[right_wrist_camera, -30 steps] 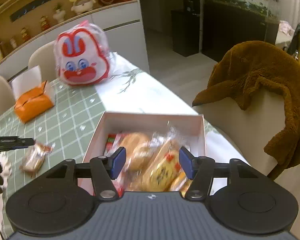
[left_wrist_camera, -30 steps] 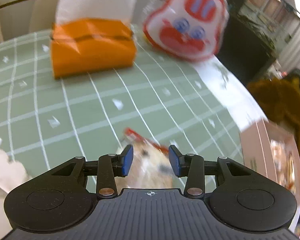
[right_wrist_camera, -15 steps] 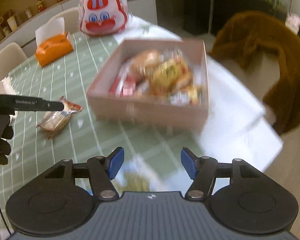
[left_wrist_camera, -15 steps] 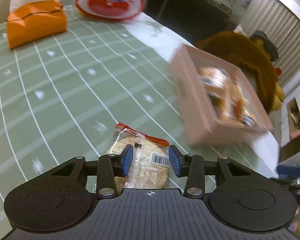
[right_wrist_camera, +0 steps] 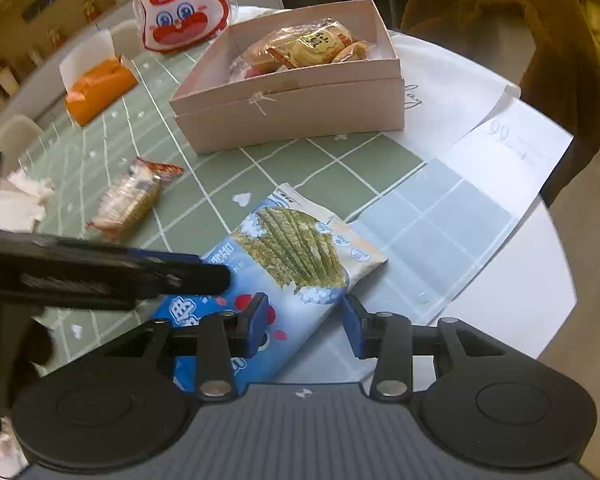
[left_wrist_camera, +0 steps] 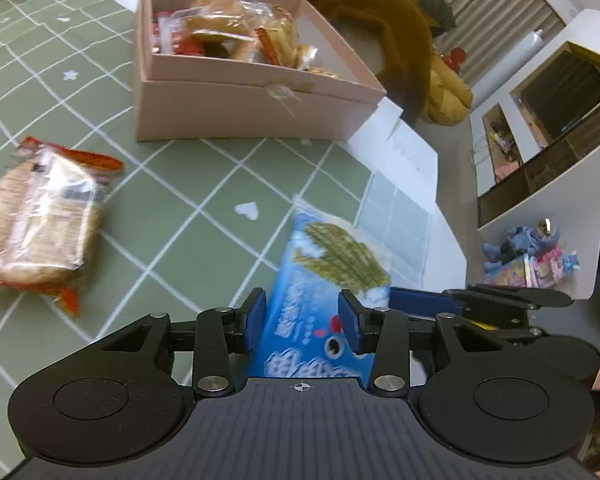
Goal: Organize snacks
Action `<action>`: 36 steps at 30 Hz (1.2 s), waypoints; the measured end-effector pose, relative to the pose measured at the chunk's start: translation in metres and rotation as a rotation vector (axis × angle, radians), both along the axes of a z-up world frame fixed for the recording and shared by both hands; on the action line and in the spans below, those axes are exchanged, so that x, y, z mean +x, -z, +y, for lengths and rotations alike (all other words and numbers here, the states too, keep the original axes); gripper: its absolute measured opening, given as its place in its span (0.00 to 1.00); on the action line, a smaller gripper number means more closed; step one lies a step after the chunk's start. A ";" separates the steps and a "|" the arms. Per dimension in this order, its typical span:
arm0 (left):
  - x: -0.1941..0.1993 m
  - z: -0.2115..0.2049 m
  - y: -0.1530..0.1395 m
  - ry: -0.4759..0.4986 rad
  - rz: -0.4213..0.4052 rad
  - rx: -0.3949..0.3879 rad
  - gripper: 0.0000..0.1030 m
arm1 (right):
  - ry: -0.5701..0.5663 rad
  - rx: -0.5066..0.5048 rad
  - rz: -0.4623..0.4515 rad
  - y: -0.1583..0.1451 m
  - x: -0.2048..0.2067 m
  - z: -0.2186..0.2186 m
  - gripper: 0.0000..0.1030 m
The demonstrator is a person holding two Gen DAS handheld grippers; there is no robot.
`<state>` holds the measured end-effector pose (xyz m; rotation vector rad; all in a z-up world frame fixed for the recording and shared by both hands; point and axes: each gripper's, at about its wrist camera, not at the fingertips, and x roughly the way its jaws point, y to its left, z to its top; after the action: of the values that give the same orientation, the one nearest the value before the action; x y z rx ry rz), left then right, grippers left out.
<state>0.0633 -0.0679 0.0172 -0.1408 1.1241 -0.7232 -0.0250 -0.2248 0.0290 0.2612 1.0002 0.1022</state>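
Observation:
A blue snack bag (right_wrist_camera: 296, 256) with green sticks printed on it lies on the green checked tablecloth near the table's edge; it also shows in the left wrist view (left_wrist_camera: 324, 280). My left gripper (left_wrist_camera: 302, 316) is open with its jaws either side of the bag's near end. My right gripper (right_wrist_camera: 304, 320) is open over the same bag. A clear packet of biscuits (left_wrist_camera: 36, 216) lies to the left, also in the right wrist view (right_wrist_camera: 132, 200). A pink box (right_wrist_camera: 292, 80) holds several wrapped snacks, also in the left wrist view (left_wrist_camera: 252, 76).
A rabbit-face bag (right_wrist_camera: 180, 8) and an orange tissue pack (right_wrist_camera: 100, 88) sit at the far side. White paper sheets (right_wrist_camera: 460, 208) lie at the table's right edge. A brown coat (right_wrist_camera: 520, 32) hangs on a chair. Crumpled tissue (right_wrist_camera: 24, 196) lies at the left.
Both grippers have swung over to the blue snack bag, which was out of view before. The left gripper has left the biscuit packet, now at its left.

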 end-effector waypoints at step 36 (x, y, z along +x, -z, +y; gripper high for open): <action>0.025 0.188 -0.032 -0.748 -0.101 0.004 0.28 | -0.161 -0.007 -0.049 -0.013 0.103 0.142 0.71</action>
<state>0.0888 0.1200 0.0496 -0.4855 0.8810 -0.0581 0.0775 -0.0825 0.0420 0.1711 0.9712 0.2504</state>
